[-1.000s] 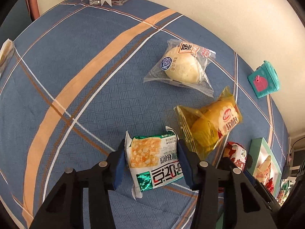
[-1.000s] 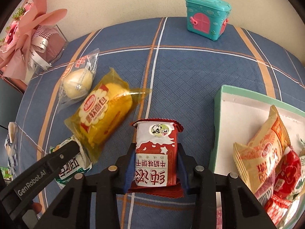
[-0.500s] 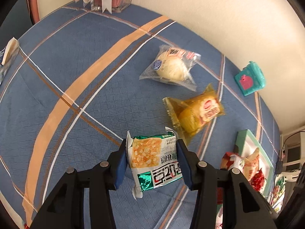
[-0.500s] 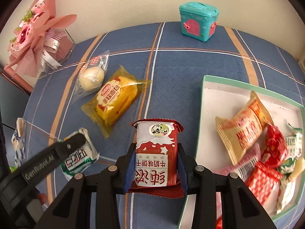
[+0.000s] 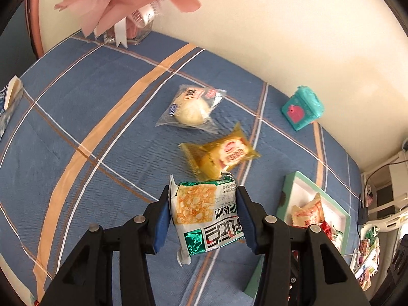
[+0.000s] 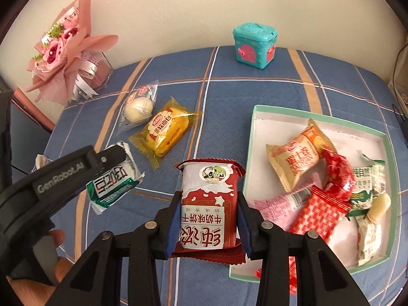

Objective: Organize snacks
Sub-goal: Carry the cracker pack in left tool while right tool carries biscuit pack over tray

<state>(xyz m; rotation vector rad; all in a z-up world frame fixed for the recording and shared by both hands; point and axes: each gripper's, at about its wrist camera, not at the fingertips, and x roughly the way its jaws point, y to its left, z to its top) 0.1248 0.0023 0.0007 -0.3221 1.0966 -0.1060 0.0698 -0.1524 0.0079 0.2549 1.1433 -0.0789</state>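
Tray (image 5: 289, 186) near edge behind right gripper (image 6: 207, 219), red packet (image 6: 207, 204) between pads

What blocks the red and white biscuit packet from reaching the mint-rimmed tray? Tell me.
Nothing visible. The red and white biscuit packet, clamped in the right gripper, hangs beside the mint-rimmed tray; only bare blue plaid tablecloth lies between.

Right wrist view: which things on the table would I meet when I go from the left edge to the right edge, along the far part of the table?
Pink bouquet → white bun packet → yellow bread packet → teal toy box → snack tray.
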